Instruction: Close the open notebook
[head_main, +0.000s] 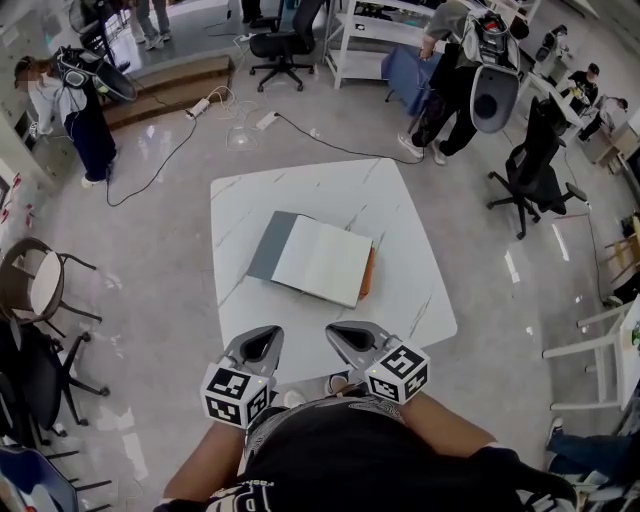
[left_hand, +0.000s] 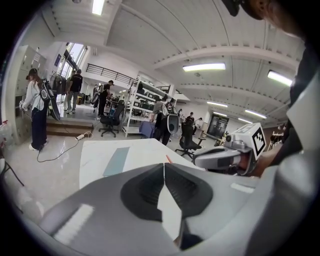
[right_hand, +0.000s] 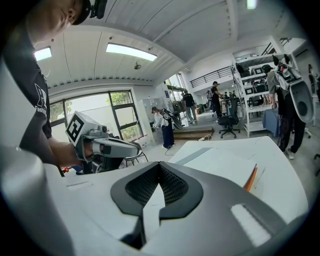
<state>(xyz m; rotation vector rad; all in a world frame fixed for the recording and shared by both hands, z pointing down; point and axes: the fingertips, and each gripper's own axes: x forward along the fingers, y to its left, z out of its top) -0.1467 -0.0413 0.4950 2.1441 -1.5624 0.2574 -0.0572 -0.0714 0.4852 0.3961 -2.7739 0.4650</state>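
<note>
The open notebook (head_main: 322, 262) lies in the middle of the white marble table (head_main: 410, 300), white pages up, its grey cover (head_main: 270, 243) spread to the left and an orange edge showing on its right side. Both grippers hover side by side at the table's near edge, short of the notebook. My left gripper (head_main: 268, 331) is shut with nothing in it, and so is my right gripper (head_main: 335, 328). The left gripper view shows shut jaws, with the grey cover (left_hand: 116, 161) far ahead. From the right gripper (right_hand: 159, 167), the notebook (right_hand: 220, 162) lies ahead to the right.
A round-seated chair (head_main: 40, 285) stands left of the table and a black office chair (head_main: 530, 170) to the right rear. A white side table (head_main: 600, 350) sits at the right. People stand at the back, with cables (head_main: 300, 130) across the floor and shelving (head_main: 370, 40) behind.
</note>
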